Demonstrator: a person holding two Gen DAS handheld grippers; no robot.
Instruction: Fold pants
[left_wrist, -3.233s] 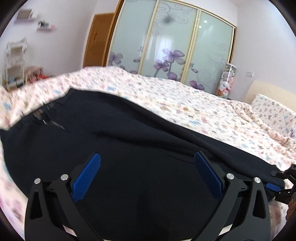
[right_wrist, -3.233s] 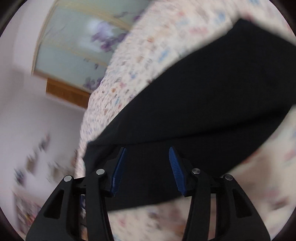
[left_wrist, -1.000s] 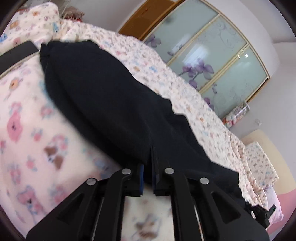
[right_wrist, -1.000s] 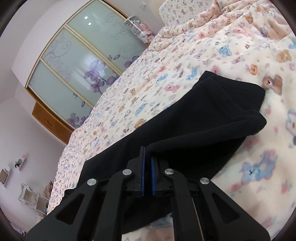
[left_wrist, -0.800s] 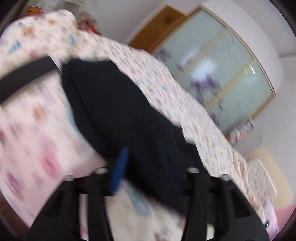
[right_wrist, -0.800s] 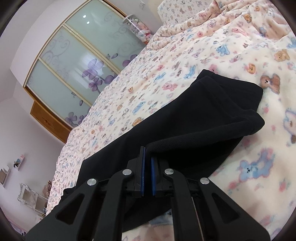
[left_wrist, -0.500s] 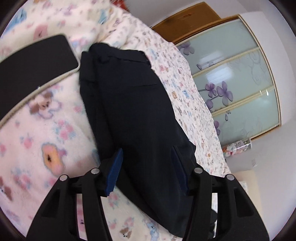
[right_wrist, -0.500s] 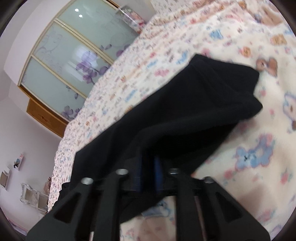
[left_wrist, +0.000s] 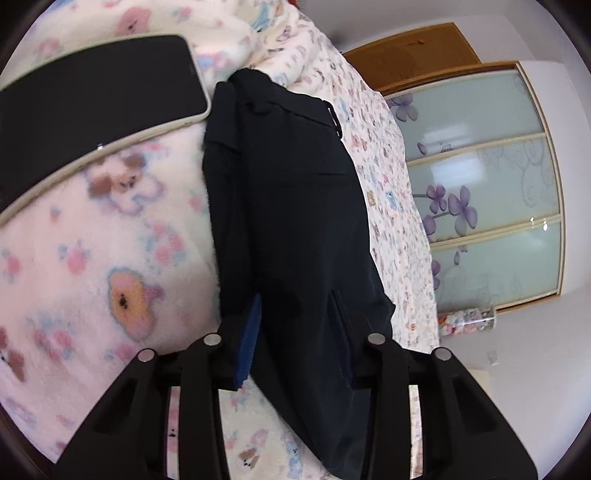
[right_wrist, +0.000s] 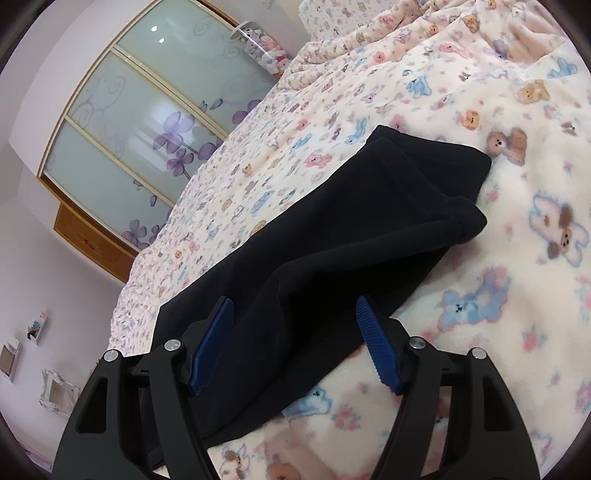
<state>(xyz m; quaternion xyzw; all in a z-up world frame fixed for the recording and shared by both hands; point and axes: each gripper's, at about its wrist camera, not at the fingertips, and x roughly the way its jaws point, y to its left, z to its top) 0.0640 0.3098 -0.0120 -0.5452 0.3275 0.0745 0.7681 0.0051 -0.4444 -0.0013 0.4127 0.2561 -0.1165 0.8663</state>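
Observation:
Black pants (left_wrist: 291, 206) lie folded lengthwise, leg over leg, on a pink bear-print blanket (left_wrist: 92, 258). In the left wrist view the waistband end is far from me and the cloth runs back under my left gripper (left_wrist: 295, 332), which is open and empty just above the cloth. In the right wrist view the pants (right_wrist: 369, 221) stretch away to the two stacked cuffs (right_wrist: 461, 192). My right gripper (right_wrist: 293, 339) is open and empty over the leg part, near its front edge.
A black phone in a pale case (left_wrist: 88, 107) lies on the blanket right beside the waistband. Sliding wardrobe doors with purple flowers (left_wrist: 480, 192) and a wooden door (left_wrist: 413, 55) stand beyond the bed. A jar of plush toys (right_wrist: 262, 40) stands by the wardrobe.
Both grippers were shut on the pants' edge a second ago. Both have opened and let go. The left one swung toward the waistband, bringing the phone into view.

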